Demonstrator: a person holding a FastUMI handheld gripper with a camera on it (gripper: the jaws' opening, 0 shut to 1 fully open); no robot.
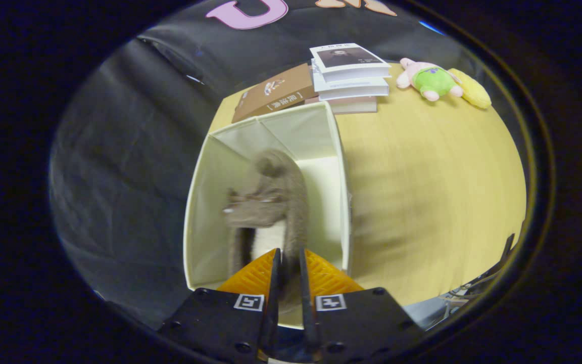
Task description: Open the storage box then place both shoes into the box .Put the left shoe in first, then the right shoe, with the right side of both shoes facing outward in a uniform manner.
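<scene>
- Shoe (271, 202) is held inside the box (344, 202), at the table's (422, 202) left edge.
- Gripper (289, 263) is nearly closed, pinching the shoe's heel.
- Risk: a thin grip may let the shoe twist, misorienting it.

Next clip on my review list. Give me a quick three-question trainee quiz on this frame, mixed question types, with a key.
1. True or false: the gripper is shut on the brown shoe.
2. The shoe hangs over: A) the open storage box B) the stack of books C) the plush toy
3. Fill in: the box stands on a wooden ____.

Key: 1 true; 2 A; 3 table.
</scene>
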